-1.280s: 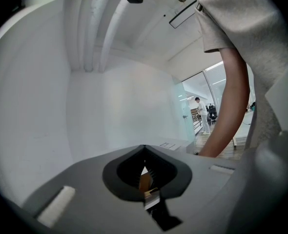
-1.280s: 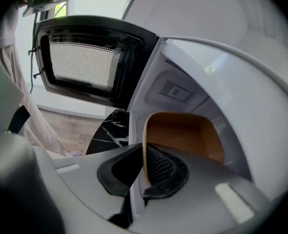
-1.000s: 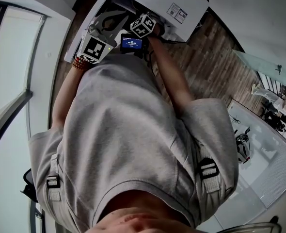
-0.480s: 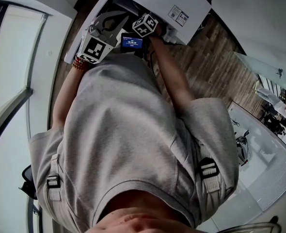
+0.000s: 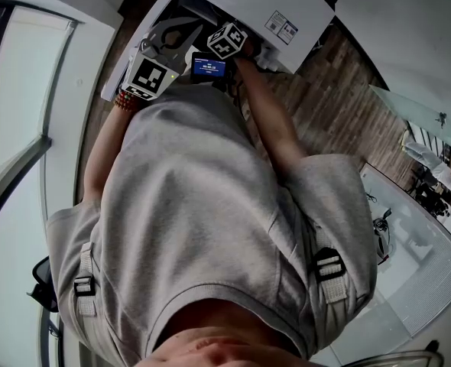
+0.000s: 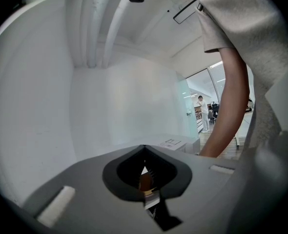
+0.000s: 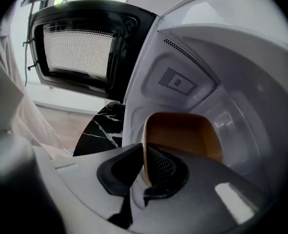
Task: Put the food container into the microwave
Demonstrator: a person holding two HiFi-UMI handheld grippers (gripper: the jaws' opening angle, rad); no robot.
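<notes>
A brown food container (image 7: 183, 135) sits tilted inside the white cavity of the microwave (image 7: 222, 82). My right gripper (image 7: 145, 155) is shut on its near rim, one jaw inside and one outside. The microwave door (image 7: 80, 48) hangs open to the left. In the head view the microwave (image 5: 248, 6) is at the top, and the right gripper's marker cube (image 5: 227, 40) is at its opening; the container is hidden there. My left gripper (image 5: 186, 29) hovers beside the door, jaws together and holding nothing. In its own view the left gripper (image 6: 144, 147) faces a white wall.
A black marbled counter (image 7: 102, 126) lies under the microwave. Wooden floor (image 5: 325, 98) runs to the right, with glass partitions beyond. A tall window (image 5: 11, 128) is at the left. A person (image 6: 201, 112) stands far off. My torso fills most of the head view.
</notes>
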